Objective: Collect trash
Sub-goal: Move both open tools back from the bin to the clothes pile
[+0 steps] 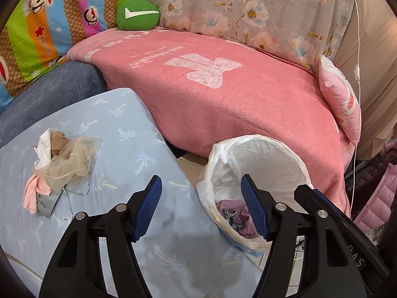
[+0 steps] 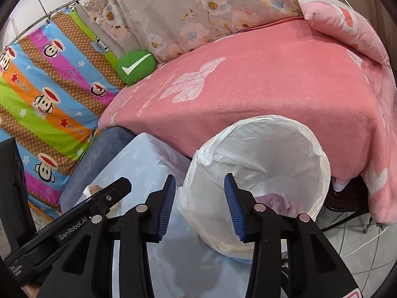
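Round waste bin lined with a white plastic bag (image 1: 260,164): stood open and tilted beside the pale blue palm-print surface, purple and patterned cloth scraps inside. Loose heap of beige netting, white and pink fabric scraps (image 1: 59,164): lay on that surface.

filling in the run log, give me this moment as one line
left hand-held gripper open, empty | right hand-held gripper open, empty, over lined bin | fabric scraps on blue cushion

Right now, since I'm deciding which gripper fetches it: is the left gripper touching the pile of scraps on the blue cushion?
Apart. The left wrist view shows the left gripper open and empty, with bare blue cushion between its fingers and the scrap pile.
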A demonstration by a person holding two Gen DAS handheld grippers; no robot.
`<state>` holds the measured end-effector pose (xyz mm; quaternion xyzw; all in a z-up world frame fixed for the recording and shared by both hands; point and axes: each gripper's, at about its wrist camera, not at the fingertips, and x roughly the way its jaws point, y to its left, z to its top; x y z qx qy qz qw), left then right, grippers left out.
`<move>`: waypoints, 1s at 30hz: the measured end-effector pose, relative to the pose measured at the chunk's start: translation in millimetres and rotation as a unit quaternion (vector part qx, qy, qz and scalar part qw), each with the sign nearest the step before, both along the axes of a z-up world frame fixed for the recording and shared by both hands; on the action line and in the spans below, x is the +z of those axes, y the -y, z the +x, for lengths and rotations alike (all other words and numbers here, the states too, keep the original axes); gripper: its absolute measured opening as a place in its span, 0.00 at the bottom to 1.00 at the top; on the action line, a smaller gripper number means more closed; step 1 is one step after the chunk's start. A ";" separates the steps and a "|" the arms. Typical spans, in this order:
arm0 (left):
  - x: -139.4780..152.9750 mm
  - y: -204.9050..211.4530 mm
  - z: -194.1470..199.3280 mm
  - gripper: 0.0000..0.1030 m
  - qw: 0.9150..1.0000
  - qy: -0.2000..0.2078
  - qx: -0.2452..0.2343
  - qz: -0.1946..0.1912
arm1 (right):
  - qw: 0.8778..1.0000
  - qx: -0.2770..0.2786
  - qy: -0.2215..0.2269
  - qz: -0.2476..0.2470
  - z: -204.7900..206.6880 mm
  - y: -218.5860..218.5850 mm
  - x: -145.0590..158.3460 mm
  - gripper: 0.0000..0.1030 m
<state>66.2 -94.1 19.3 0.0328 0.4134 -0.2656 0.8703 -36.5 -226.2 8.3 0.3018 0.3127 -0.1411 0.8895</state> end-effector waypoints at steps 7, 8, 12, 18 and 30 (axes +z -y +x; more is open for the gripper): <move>-3.2 -18.6 4.3 0.61 1.000 -0.002 0.018 0.005 | 1.000 0.026 -0.008 -0.008 11.4 -19.7 -1.1 0.41; -3.9 -20.4 4.4 0.61 1.000 -0.002 0.020 0.006 | 0.999 0.030 -0.009 -0.010 13.4 -22.6 -0.7 0.41; -7.4 -32.4 6.2 0.61 0.999 -0.008 0.033 0.005 | 0.999 0.043 -0.013 -0.015 17.9 -33.0 -0.7 0.41; -10.4 -50.5 11.6 0.61 0.999 -0.012 0.053 0.004 | 0.998 0.059 -0.020 -0.022 27.0 -47.4 -0.9 0.41; -17.9 -84.2 20.0 0.62 0.997 -0.023 0.077 -0.002 | 0.994 0.094 -0.035 -0.038 47.1 -82.9 -1.6 0.41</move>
